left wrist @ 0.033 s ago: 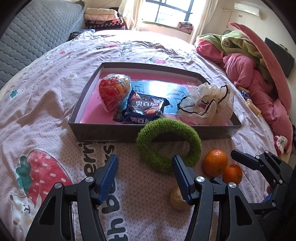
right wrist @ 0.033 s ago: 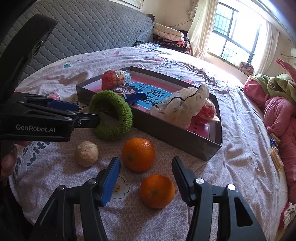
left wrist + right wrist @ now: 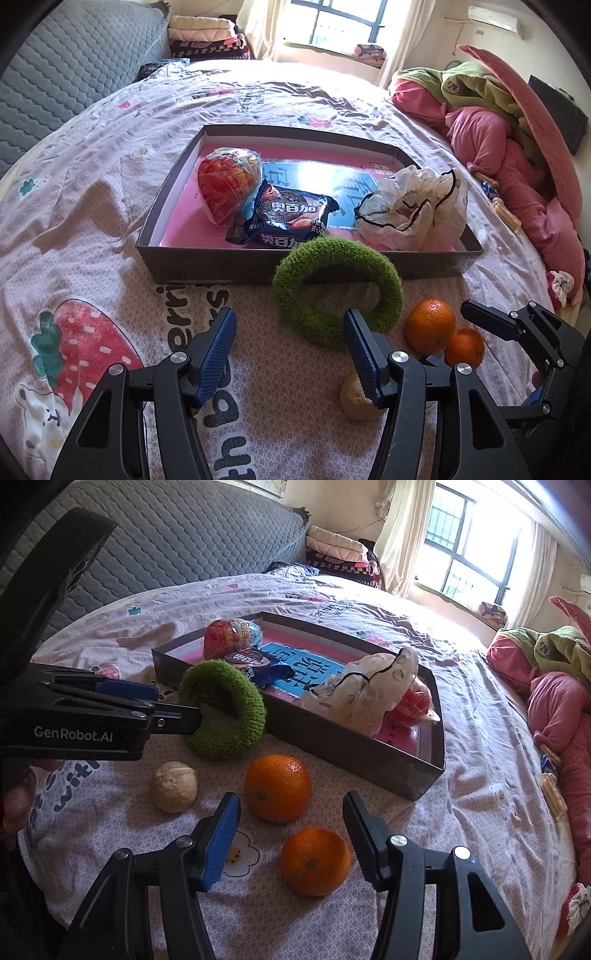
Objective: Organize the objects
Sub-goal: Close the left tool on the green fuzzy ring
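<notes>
A dark shallow box (image 3: 207, 258) (image 3: 354, 738) on the bed holds a red snack bag (image 3: 225, 184), a blue cookie pack (image 3: 288, 221) and a crumpled white plastic bag (image 3: 413, 206). A fuzzy green ring (image 3: 332, 291) (image 3: 225, 712) leans against the box's near wall. My left gripper (image 3: 290, 347) is open; its right finger tip is beside the ring's lower rim. Two oranges (image 3: 277, 786) (image 3: 314, 860) and a beige ball (image 3: 173, 786) lie on the sheet. My right gripper (image 3: 290, 834) is open, with the nearer orange just ahead between its fingers.
A grey quilted headboard (image 3: 166, 535) stands at the left. Pink and green bedding (image 3: 498, 140) is piled at the right. Folded blankets (image 3: 207, 33) lie near the window. The bed sheet (image 3: 92, 221) is wrinkled around the box.
</notes>
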Motion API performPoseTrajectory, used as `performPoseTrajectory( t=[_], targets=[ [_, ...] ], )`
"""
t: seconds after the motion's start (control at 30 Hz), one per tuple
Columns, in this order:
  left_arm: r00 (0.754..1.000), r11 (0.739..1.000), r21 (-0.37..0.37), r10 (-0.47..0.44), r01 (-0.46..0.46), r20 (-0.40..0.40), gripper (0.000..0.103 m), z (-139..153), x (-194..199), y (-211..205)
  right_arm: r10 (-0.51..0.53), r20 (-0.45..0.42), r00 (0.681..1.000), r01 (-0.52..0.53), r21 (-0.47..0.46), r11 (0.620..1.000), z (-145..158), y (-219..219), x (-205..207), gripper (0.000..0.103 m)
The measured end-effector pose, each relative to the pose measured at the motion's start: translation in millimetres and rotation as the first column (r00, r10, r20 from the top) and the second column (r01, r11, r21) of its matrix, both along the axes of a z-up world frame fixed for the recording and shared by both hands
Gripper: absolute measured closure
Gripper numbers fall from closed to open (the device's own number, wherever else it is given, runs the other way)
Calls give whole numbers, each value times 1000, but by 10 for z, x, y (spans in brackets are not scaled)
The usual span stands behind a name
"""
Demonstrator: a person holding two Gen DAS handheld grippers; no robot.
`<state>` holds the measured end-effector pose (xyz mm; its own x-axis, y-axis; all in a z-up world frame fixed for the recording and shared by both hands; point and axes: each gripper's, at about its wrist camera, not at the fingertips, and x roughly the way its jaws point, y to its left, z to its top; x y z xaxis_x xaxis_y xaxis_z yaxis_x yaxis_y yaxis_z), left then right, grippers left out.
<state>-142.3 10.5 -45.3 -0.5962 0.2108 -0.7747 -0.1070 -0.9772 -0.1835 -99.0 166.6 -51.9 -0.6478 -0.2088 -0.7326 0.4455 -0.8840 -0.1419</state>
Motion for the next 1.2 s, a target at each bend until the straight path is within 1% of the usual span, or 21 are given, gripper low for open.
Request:
performPoseTrajectory(
  t=[0.27, 0.57, 0.77, 0.87, 1.03, 1.13, 1.2],
  targets=[
    [1000, 1000, 14, -4, 4, 8, 41, -55, -64, 10, 0, 2, 1000, 0, 8, 1000, -35, -33, -24, 46],
    [1000, 1000, 13, -9, 9, 6, 41, -96, -134, 46, 6, 9, 1000, -6, 18, 1000, -73, -68, -71, 46],
    [1000, 1000, 24, -8, 8, 6, 41, -124, -191, 65, 13, -12, 1000, -12, 32, 999, -75, -90, -72, 46],
    [1000, 1000, 15, -11, 11, 3, 41, -143, -213, 83, 24, -25, 999, -23, 43, 999, -69, -111, -74, 50],
    [1000, 1000, 18, -12, 12, 3, 41, -161, -245, 102, 37, -30, 999, -35, 53, 998, -74, -142, -89, 61],
    [1000, 1000, 21, -13, 13, 0, 41, -167, -246, 100, 46, -39, 998, -43, 72, 996, -76, -171, -80, 63],
    [1000, 1000, 21, -15, 16, -6, 52, -162, -236, 105, 52, -48, 998, -47, 88, 995, -79, -190, -68, 63]
  ],
)
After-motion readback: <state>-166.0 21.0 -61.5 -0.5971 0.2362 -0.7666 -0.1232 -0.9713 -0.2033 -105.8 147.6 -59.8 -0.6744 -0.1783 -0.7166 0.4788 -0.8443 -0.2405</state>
